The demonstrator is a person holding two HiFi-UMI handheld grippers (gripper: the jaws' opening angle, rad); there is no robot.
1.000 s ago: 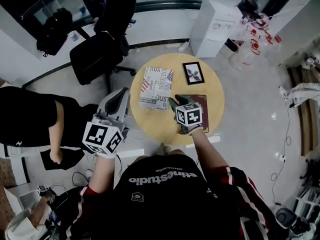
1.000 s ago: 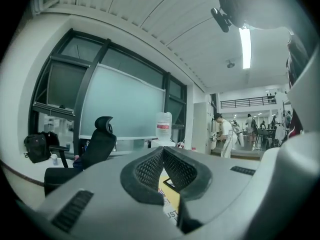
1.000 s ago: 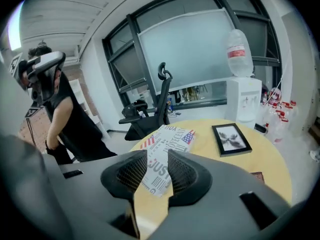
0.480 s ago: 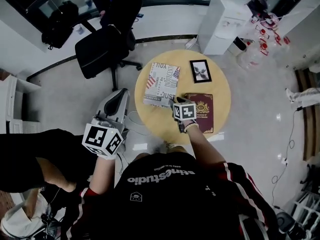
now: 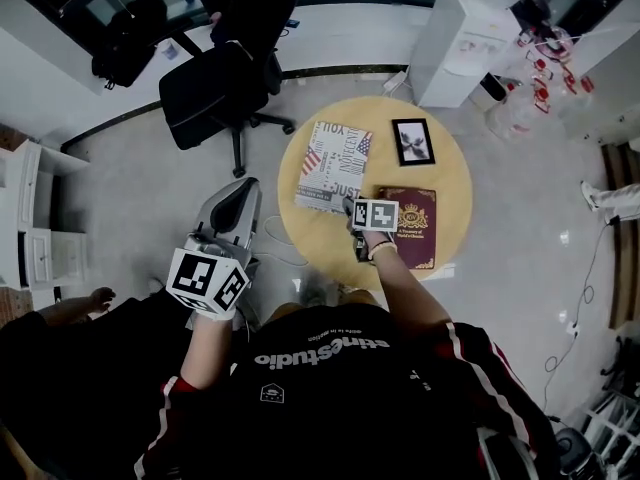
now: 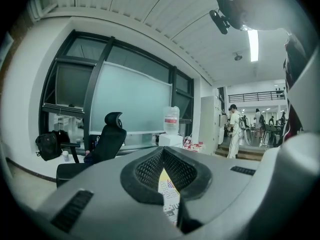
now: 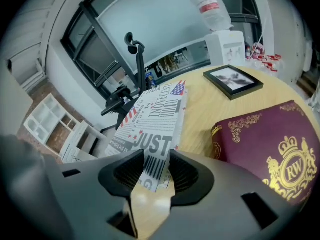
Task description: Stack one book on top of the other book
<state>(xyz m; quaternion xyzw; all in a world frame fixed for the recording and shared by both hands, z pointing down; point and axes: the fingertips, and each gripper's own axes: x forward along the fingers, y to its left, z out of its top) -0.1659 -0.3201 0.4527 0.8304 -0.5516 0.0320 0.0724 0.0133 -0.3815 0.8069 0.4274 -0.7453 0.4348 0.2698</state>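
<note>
Book (image 7: 152, 119) with "JUST" lettering

Round pale wooden table (image 5: 455, 183) smooth and satiny, maroon hardback book (image 5: 415, 230) matt with shiny gilt stamping, white print-covered paper book (image 5: 335, 163) matt

This is an office-like workroom. A black swivel chair (image 5: 215, 93) stands on a pale hard floor on the far left, in front of a long glass partition (image 6: 130, 106) in dark frames. A white water dispenser (image 5: 455, 43) with a bottle on top stands far right of the round wooden bench (image 5: 455, 183). A backpack (image 5: 125, 38) rests on a desk at the far left, and a white shelf unit (image 5: 35, 218) lines the left wall. A strip light (image 6: 253, 44) hangs from the slatted ceiling.
</note>
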